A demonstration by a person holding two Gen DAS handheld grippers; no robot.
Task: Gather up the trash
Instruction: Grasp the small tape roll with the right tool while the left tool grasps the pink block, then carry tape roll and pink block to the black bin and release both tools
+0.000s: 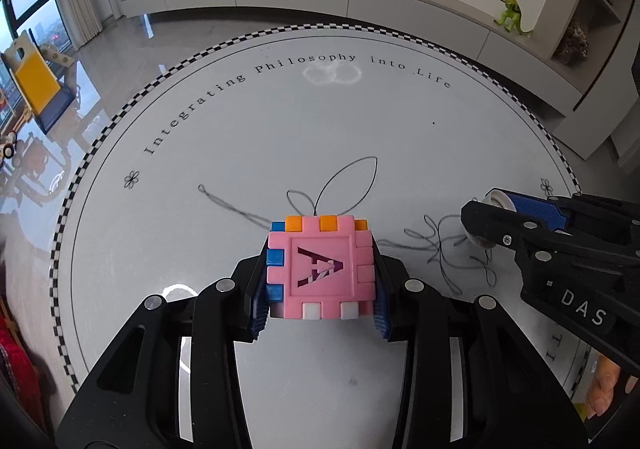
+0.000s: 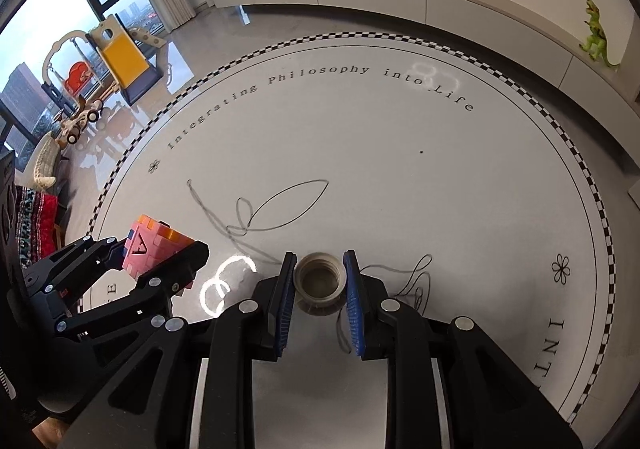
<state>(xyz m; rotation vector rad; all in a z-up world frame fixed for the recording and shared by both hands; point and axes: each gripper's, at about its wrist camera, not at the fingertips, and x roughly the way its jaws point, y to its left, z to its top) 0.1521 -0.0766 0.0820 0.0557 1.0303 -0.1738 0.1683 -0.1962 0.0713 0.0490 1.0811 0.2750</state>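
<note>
A pink puzzle cube with a cut-out letter A and blue, orange and white tabs sits between the blue pads of my left gripper, which is shut on it above the round white table. In the right wrist view the cube and left gripper are at the lower left. My right gripper is shut on a pale hollow thread spool. Dark loose thread trails from it in loops over the tabletop. In the left wrist view the right gripper with the spool is at the right.
The table has a checkered rim and printed lettering. A green toy dinosaur stands on the low white cabinet behind. A child's slide and toys stand on the glossy floor at the left. A hand shows at the lower right.
</note>
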